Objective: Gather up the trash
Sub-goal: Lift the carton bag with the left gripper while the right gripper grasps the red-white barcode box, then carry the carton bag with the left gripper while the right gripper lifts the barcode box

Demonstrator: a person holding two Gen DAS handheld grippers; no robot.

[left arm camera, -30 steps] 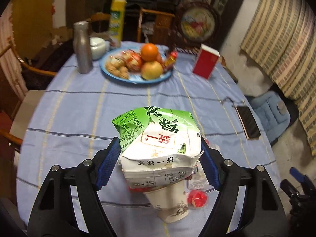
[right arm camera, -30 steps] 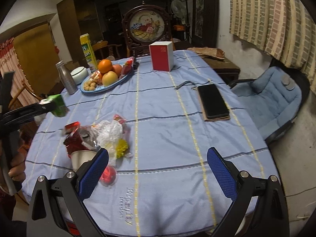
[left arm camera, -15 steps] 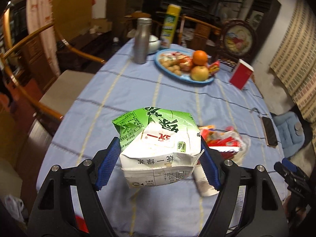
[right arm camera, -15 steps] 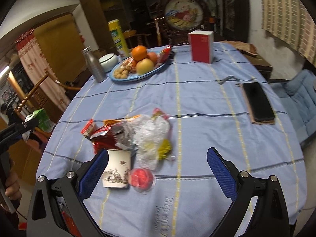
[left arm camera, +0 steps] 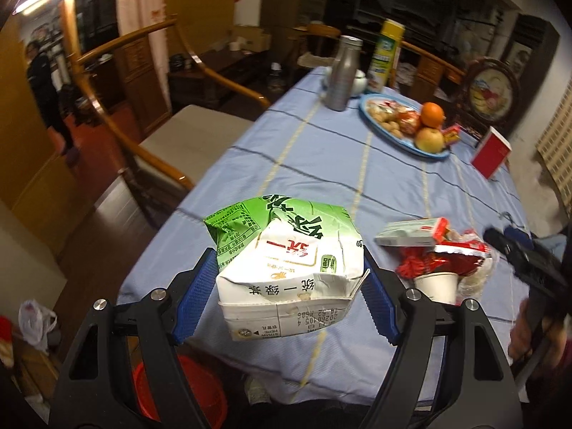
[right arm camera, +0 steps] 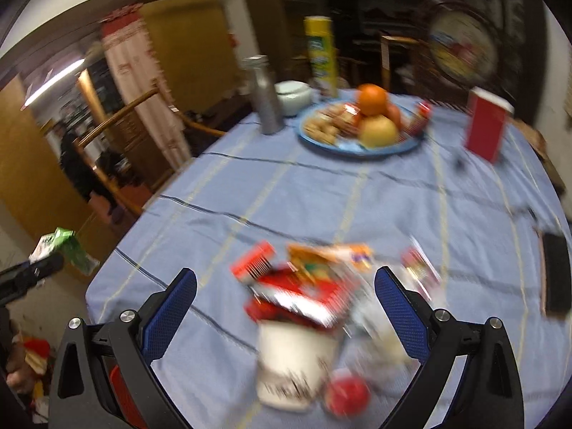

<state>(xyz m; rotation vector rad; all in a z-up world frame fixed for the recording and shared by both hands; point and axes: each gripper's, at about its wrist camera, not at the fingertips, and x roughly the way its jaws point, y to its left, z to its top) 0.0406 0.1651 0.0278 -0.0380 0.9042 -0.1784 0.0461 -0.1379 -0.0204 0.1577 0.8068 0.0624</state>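
Observation:
My left gripper (left arm camera: 289,304) is shut on a crumpled green and white drink carton (left arm camera: 289,268), held over the table's near left edge. It also shows small at the far left of the right wrist view (right arm camera: 66,252). A heap of trash lies on the blue tablecloth: red wrappers (right arm camera: 296,291), a white paper cup (right arm camera: 293,364), clear plastic and a red ball-like piece (right arm camera: 346,395). The heap shows in the left wrist view too (left arm camera: 443,261). My right gripper (right arm camera: 286,307) is open and empty, just in front of the heap. The right wrist view is blurred.
A red bin (left arm camera: 186,389) stands on the floor below the table edge. A blue fruit plate (right arm camera: 361,125), metal bottle (right arm camera: 266,96), yellow can (right arm camera: 320,53), red box (right arm camera: 486,127) and phone (right arm camera: 556,279) are on the table. A wooden chair (left arm camera: 157,132) stands to the left.
My left gripper has carried the carton leftward and back, off the heap to the table's left edge. My right gripper has moved in close to the trash heap.

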